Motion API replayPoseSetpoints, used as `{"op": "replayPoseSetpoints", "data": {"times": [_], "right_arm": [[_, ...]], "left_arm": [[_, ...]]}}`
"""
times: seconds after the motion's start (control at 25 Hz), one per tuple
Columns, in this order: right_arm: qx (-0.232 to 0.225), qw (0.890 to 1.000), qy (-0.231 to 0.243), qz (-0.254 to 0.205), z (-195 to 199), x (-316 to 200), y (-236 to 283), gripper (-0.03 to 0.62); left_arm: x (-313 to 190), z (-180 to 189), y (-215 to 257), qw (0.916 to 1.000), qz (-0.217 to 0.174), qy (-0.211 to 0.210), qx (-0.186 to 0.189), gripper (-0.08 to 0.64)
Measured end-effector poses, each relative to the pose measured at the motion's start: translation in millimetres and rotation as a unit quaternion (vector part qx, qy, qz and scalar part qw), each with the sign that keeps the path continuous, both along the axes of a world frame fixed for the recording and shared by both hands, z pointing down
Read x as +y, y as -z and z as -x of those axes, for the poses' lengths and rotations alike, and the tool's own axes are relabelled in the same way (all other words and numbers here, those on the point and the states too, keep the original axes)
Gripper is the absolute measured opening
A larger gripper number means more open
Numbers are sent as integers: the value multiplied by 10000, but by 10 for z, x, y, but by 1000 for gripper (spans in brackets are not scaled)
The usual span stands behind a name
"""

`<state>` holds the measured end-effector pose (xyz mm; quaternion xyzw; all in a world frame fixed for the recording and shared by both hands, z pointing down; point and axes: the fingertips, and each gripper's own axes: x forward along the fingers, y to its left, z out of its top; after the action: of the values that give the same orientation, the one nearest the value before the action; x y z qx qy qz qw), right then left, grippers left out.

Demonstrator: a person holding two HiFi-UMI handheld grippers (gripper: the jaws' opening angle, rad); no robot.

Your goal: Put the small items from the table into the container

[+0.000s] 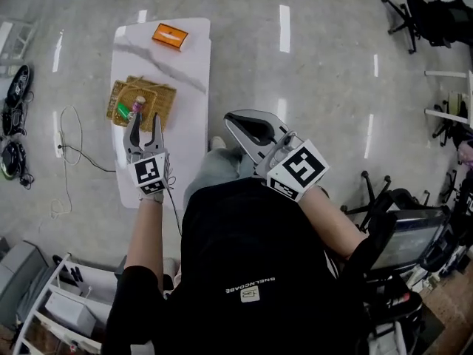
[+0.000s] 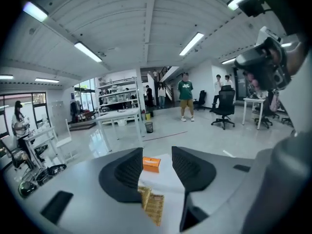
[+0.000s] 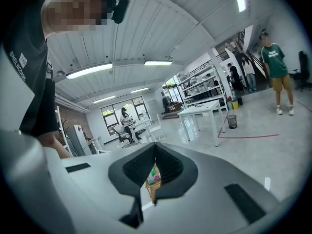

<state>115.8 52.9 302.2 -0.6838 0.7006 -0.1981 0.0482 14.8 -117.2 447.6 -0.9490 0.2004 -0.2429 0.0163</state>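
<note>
A woven basket point(image 1: 151, 103) sits at the left edge of the white table point(image 1: 188, 72); a green item point(image 1: 123, 110) and a pink-capped bottle point(image 1: 137, 103) lie in it. An orange box point(image 1: 170, 35) rests at the table's far end. My left gripper point(image 1: 145, 124) hovers just on the near side of the basket, open and empty. In the left gripper view the orange box point(image 2: 151, 164) shows far off between its fingers point(image 2: 126, 169), with the basket point(image 2: 152, 204) below. My right gripper point(image 1: 233, 118) is off the table's right side, shut with nothing in it; the basket point(image 3: 153, 185) shows through its slit.
Cables and a power strip point(image 1: 63, 150) lie on the floor left of the table. Office chairs point(image 1: 429, 9) stand at the right, a white cart point(image 1: 52, 302) at the lower left. A person in a green shirt point(image 2: 185, 97) stands far off among other tables.
</note>
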Motion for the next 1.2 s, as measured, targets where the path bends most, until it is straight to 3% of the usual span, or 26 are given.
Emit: {"op": "replayPoseSetpoints", "data": {"times": [0.28,0.64,0.92,1.08,1.2], "right_arm": [[209,9983,-438,-327,-323,333,485,9],[478,9933,-768,-713,-825,914,892,9],[713,9875,-918,-1067,-926,1040,1201,9],[866,9842,-930,-1233,-982,1143,1347,9],[943,9819,-945,-1346,-969,1160,1427,9]], "left_arm": [[759,-720,882,9925,111,-1046,620,170],[1976,-1518,1860,9585,332,-2494,1338,170],[2267,-1601,2559,9330,366,-3003,1950,169],[2364,-1601,2812,9263,276,-3043,2206,161],[2312,-1553,2947,9222,338,-2952,2474,73]]}}
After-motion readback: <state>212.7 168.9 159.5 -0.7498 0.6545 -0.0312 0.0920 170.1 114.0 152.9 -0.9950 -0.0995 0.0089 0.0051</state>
